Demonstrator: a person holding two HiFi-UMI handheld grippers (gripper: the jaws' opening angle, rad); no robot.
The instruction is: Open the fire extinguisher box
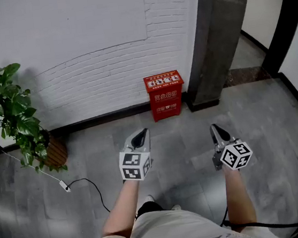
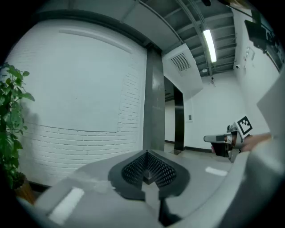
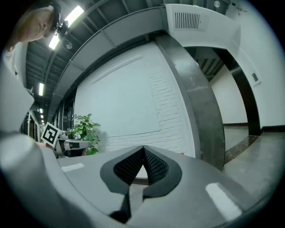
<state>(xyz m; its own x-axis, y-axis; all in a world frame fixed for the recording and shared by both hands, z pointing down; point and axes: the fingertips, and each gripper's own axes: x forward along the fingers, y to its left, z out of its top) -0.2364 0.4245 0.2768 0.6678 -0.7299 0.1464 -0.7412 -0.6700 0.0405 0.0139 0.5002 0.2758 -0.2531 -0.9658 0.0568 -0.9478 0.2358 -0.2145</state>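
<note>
The red fire extinguisher box (image 1: 165, 95) stands on the grey floor against the white brick wall, lid down, just left of a dark pillar (image 1: 217, 37). Both grippers are held in the air well short of it, pointing towards the wall. My left gripper (image 1: 140, 137) is below and slightly left of the box, and my right gripper (image 1: 215, 129) is below and to its right. In the left gripper view the left gripper (image 2: 146, 154) has its jaws together with nothing between them. In the right gripper view the right gripper (image 3: 143, 149) is likewise shut and empty.
A potted plant (image 1: 8, 117) stands at the left by the wall. A thin cable with a small white plug (image 1: 64, 186) lies on the floor near it. A doorway with a dark frame (image 1: 283, 24) opens at the right.
</note>
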